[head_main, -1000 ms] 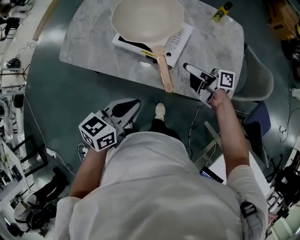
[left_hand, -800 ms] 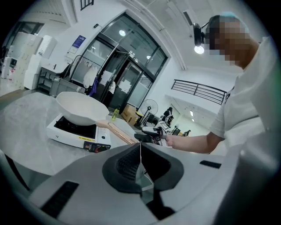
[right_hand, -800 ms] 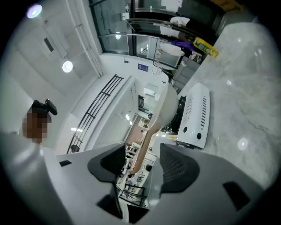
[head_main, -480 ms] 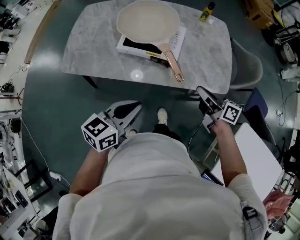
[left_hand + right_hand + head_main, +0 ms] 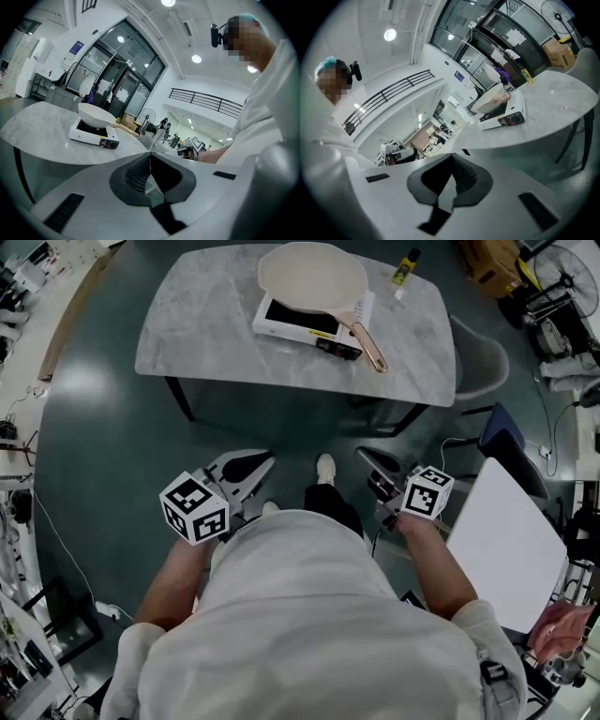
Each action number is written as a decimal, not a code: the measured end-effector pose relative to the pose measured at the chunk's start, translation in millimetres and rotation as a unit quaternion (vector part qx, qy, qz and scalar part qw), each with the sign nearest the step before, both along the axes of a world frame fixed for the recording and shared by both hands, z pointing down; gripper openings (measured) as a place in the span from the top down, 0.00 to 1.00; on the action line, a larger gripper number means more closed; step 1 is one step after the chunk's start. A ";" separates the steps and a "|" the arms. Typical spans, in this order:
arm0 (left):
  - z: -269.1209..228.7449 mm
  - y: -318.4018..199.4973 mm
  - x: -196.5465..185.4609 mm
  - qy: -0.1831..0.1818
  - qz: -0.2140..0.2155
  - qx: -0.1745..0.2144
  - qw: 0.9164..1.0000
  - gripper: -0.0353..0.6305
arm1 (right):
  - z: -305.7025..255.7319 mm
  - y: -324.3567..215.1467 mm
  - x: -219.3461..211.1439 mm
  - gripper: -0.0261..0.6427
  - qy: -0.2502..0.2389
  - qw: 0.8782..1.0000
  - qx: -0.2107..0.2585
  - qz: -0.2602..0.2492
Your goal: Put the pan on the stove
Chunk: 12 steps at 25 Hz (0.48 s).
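**A:** Head view first: where is the pan (image 5: 312,276)?

**B:** At the top centre of the frame. It sits on the stove (image 5: 298,330), cream bowl facing up. Its tan handle (image 5: 368,341) sticks out past the stove's edge toward the lower right. The stove lies on the grey marbled tabletop (image 5: 206,329), in the right half of it.

**A:** Anything else up there?

**B:** A small yellow bottle (image 5: 405,266) with a dark cap, near the tabletop's upper right corner and apart from the stove.

**A:** And the tools?

**B:** Both are well apart from the tabletop, in the middle band of the frame, just above the person's white shirt (image 5: 309,615). The left tool (image 5: 262,461) is left of centre, with the left marker cube (image 5: 195,508) below it. The right tool (image 5: 366,457) is right of centre, with the right marker cube (image 5: 427,491) beside it. One pale shoe (image 5: 323,467) shows on the dark green floor (image 5: 112,446) between them.

**A:** Is either one holding something?

**B:** No. In the left gripper view the jaws meet tip to tip with nothing between them, and the pan and stove stand far off at middle left. In the right gripper view the jaws are also pressed together and empty, and the stove shows on the tabletop right of centre.
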<state>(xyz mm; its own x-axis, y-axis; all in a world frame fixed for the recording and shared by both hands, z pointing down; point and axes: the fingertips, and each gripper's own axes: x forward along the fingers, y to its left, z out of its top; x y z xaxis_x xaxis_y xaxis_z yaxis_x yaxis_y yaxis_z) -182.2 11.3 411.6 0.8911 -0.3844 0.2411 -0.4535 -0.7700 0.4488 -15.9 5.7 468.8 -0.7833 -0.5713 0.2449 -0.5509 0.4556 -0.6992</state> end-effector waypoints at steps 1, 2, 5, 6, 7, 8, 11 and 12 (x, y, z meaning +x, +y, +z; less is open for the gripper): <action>2.1 7.4 -5.1 0.002 -0.001 -0.001 1.000 0.92 | 5.3 11.7 -11.7 0.95 -0.001 1.000 -0.006 -0.005; 3.4 14.4 -9.3 0.004 -0.001 -0.001 1.000 0.92 | 9.5 22.5 -21.3 0.95 0.001 1.000 -0.010 -0.010; 3.6 30.6 -20.6 0.012 -0.006 0.003 1.000 0.92 | 12.3 44.0 -37.9 0.95 0.009 1.000 -0.014 -0.022; 3.0 34.8 -24.5 0.013 -0.007 0.004 1.000 0.92 | 10.1 47.7 -40.4 0.95 0.010 1.000 -0.013 -0.022; 2.1 39.0 -28.2 0.014 -0.008 0.005 1.000 0.92 | 7.1 50.7 -41.9 0.95 0.012 1.000 -0.011 -0.021; 1.3 43.4 -31.4 0.015 -0.008 0.006 1.000 0.92 | 3.6 53.3 -42.6 0.95 0.017 1.000 -0.007 -0.020; 2.5 52.4 -40.2 0.012 -0.006 0.011 1.000 0.92 | -5.8 59.9 -44.6 0.95 0.035 0.999 0.011 -0.018; 3.9 53.1 -42.3 0.012 -0.007 0.011 1.000 0.92 | -7.9 61.4 -45.2 0.95 0.040 0.999 0.016 -0.017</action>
